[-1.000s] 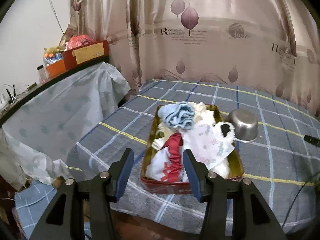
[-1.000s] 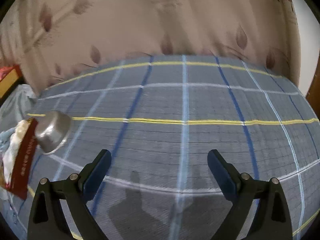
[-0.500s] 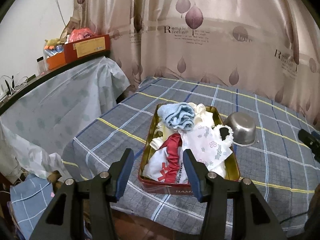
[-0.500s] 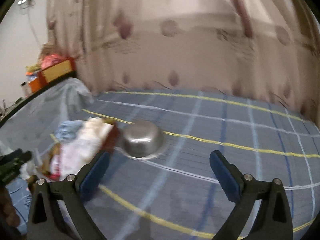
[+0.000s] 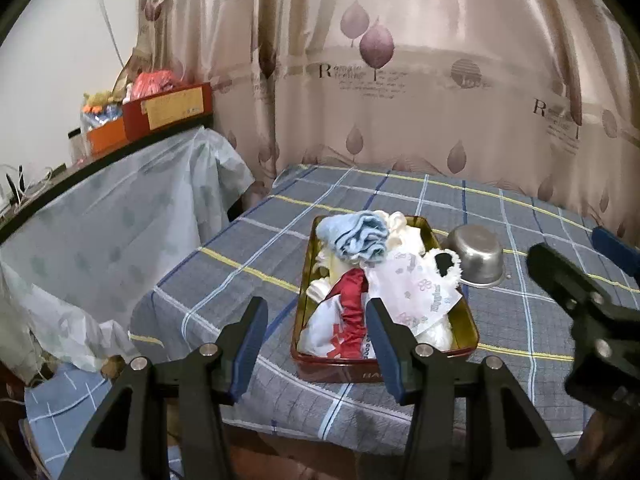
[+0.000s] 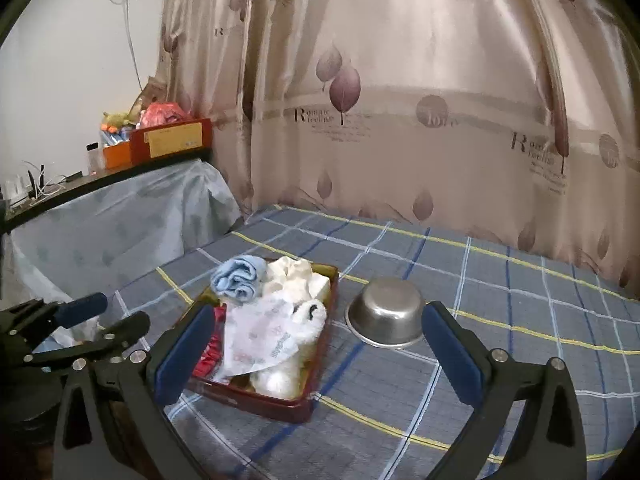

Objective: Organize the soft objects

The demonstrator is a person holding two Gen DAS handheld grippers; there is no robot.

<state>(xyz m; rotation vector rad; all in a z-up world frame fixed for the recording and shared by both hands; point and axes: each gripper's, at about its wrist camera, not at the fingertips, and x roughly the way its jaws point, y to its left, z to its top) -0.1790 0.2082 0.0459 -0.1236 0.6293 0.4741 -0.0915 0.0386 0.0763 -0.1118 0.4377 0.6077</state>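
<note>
A red tin tray (image 5: 348,372) (image 6: 280,404) sits near the front edge of the checked table. It holds a rolled light-blue cloth (image 5: 354,236) (image 6: 238,278), cream cloths (image 6: 296,276), a red cloth (image 5: 352,300), a printed white cloth (image 5: 416,296) (image 6: 260,332) and a white plush (image 6: 308,316). My left gripper (image 5: 316,344) is open and empty, just in front of the tray. My right gripper (image 6: 316,356) is open and empty, above the table between tray and bowl; it also shows at the right of the left wrist view (image 5: 580,280).
An upturned steel bowl (image 5: 478,256) (image 6: 386,312) lies right of the tray. A leaf-print curtain (image 6: 400,120) hangs behind the table. A covered shelf (image 5: 120,216) with boxes (image 5: 168,110) stands on the left. The table's front edge (image 5: 320,428) is close.
My right gripper has swung left, from facing the bare tablecloth to facing the tray and bowl. My left gripper has shifted only slightly, still facing the tray.
</note>
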